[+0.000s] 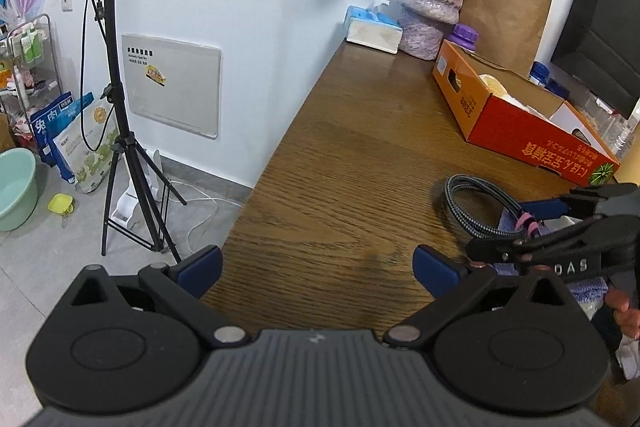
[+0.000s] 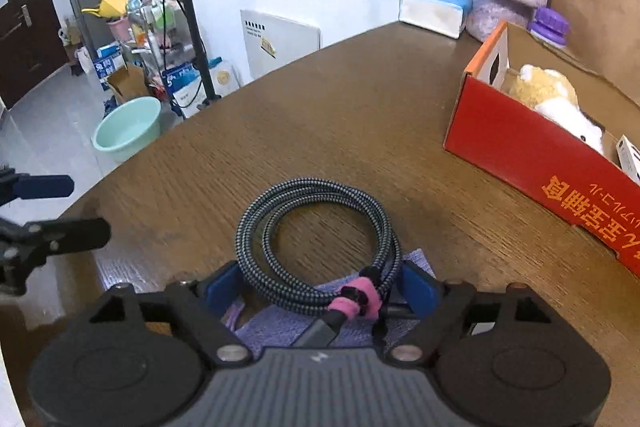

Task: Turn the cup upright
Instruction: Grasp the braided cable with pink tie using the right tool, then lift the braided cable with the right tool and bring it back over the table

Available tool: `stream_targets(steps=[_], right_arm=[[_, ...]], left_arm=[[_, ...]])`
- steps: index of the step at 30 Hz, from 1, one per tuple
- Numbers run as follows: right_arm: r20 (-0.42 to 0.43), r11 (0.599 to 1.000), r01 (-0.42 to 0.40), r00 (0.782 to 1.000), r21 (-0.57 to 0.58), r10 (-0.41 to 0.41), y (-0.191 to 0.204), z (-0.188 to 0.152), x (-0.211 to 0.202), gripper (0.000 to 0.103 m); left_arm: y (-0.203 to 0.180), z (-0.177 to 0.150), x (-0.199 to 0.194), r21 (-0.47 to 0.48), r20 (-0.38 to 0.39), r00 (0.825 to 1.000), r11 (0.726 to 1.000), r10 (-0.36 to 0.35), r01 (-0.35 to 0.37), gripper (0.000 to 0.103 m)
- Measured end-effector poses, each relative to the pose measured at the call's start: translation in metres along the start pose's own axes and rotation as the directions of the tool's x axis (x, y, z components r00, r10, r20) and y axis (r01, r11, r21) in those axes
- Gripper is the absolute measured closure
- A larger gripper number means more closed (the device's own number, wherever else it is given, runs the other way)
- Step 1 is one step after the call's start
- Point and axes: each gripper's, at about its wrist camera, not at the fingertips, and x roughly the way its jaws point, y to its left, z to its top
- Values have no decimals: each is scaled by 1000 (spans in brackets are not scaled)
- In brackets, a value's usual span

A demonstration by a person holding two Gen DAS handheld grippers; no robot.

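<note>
No cup shows in either view. A coiled braided cable (image 2: pixel 312 189) with a pink strap (image 2: pixel 356 301) lies on a purple cloth (image 2: pixel 280 327) near the front of the wooden table (image 2: pixel 360 107). My right gripper (image 2: pixel 320 287) straddles the coil, and its blue pads (image 2: pixel 418 285) sit against both sides. From the left wrist view the same cable (image 1: pixel 450 205) passes between the right gripper (image 1: pixel 498 229) fingers. My left gripper (image 1: pixel 316 269) hangs open over bare wood at the table's left edge, holding nothing. It appears at the left of the right wrist view (image 2: pixel 76 209).
An orange cardboard box (image 2: pixel 520 147) with a plush toy (image 2: pixel 548 91) stands at the right. A tissue box (image 1: pixel 374 31), vase (image 1: pixel 432 3) and paper bag (image 1: pixel 504 11) line the back wall. A tripod (image 1: pixel 120 147) and green basin (image 2: pixel 128 131) stand on the floor beside the table's left edge.
</note>
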Motion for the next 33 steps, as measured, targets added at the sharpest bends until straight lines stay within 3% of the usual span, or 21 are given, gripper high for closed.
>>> stream_targets(steps=[9,20,33], right_arm=[[130,1000,14,991,-16,-12,5,-10,-24,21],[289,998,43,956,35,-52,-4,-35,-82,21],[357,984,122,920,132,-162,-25,-96,-132,21]], left_arm=[[-6,0,-3,10,-2,1000,1000,-1,1,0],[-31,-3,-16,38,6,1000,999,-28,28,0],[-80,-21,-33,102,-6,996,991,-87,88,0]])
